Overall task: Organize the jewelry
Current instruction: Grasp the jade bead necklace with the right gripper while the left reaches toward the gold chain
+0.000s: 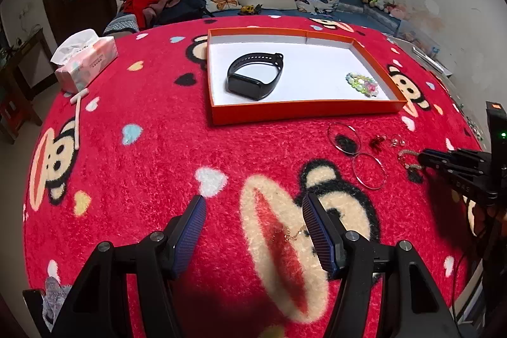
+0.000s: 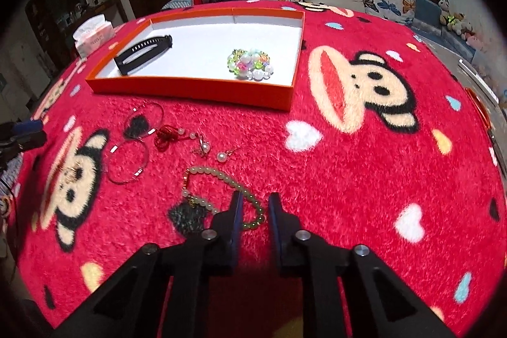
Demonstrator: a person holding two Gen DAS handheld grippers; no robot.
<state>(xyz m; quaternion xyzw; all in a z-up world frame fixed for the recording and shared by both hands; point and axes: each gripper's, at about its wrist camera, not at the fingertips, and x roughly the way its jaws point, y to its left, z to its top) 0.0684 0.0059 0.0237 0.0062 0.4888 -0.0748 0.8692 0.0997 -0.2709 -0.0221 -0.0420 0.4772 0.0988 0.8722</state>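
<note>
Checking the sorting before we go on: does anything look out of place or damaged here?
Nothing damaged. The pale bead bracelet, two wire bangles, pearl earrings and red charm lie loose on the red blanket, outside the orange tray.

You see a red table cover [image 1: 142, 154] patterned with cartoon monkeys and hearts, an orange tray [image 2: 196, 91] with white floor, a black watch [image 1: 253, 75], and pale-green beads [image 2: 221, 176].

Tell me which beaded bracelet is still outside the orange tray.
The pale green beaded bracelet, lying on the red blanket at the right gripper fingers. The multicoloured beaded bracelet already sits inside the orange tray.
</note>
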